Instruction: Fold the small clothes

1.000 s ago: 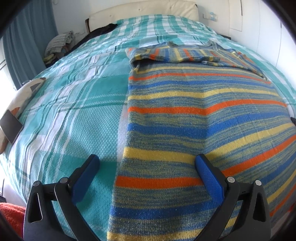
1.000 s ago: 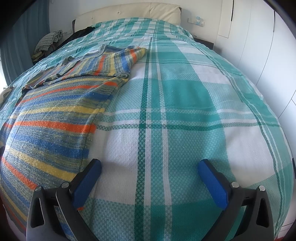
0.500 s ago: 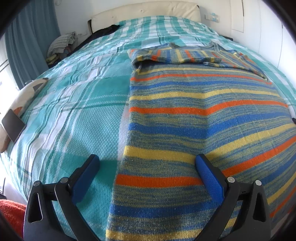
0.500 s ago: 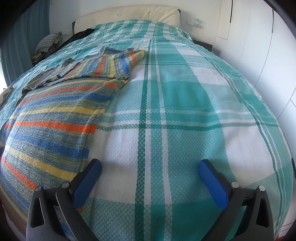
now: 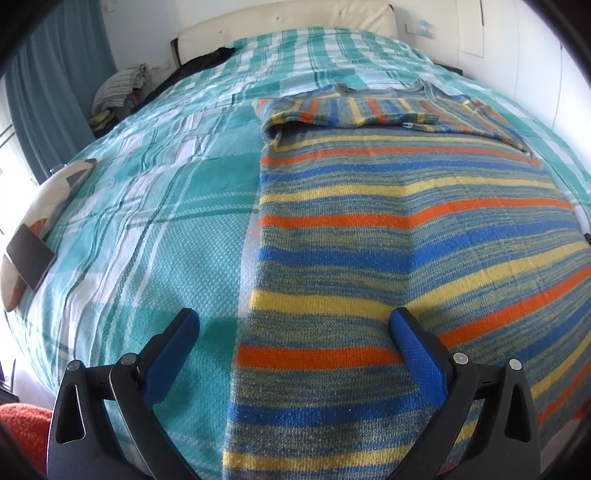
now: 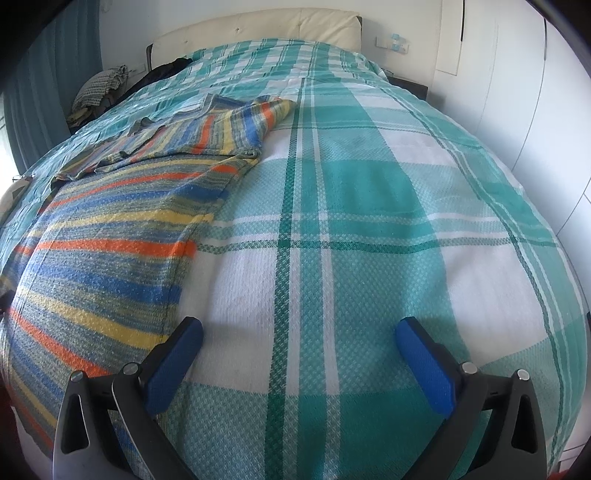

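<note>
1. Bedroom setting: a bed [image 5: 155, 229] covered with a teal-and-white plaid bedspread is shown, a cream headboard [image 5: 295, 18] at its far end; the wide, flat bedspread is used as the folding area.
2. A striped knit sweater [image 5: 388, 236] is laid lengthwise on the bed, its hem toward the cameras. Its sleeves are seen folded across the chest at the far end, so that a narrow rectangle is formed; the lengthwise fold is judged to remain.
3. The left gripper [image 5: 291, 325] is held low over the sweater's left edge near the hem, its fingers spread wide apart and nothing gripped, presumably so that this edge can be taken.
4. The right gripper [image 6: 299, 332] is held over bare bedspread just beside the sweater's right edge [image 6: 192, 236], fingers likewise wide apart and empty.
5. A phone [image 5: 29, 254] is seen resting on a cushion at the bed's left margin, well apart from the work.
</note>
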Motion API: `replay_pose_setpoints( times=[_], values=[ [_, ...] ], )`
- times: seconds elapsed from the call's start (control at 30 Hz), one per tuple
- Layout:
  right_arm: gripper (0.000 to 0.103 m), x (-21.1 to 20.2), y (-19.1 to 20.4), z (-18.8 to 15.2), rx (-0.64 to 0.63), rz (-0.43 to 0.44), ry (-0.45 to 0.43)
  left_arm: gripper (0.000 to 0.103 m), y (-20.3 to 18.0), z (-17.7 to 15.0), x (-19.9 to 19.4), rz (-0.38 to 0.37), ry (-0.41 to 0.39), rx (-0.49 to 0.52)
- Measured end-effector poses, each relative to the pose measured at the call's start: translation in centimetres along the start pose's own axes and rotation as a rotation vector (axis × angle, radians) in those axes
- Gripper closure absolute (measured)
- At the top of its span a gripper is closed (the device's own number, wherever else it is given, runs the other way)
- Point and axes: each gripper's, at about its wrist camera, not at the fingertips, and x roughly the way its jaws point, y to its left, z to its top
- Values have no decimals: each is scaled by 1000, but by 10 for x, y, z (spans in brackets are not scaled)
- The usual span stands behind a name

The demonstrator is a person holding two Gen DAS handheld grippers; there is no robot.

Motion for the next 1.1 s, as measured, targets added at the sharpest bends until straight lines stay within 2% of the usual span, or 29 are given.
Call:
replay_pose_setpoints(
  times=[1.1],
  values=[
    [0,1,1,-4,6,-5,-3,0,0,0,4,1,7,-19]
  ],
)
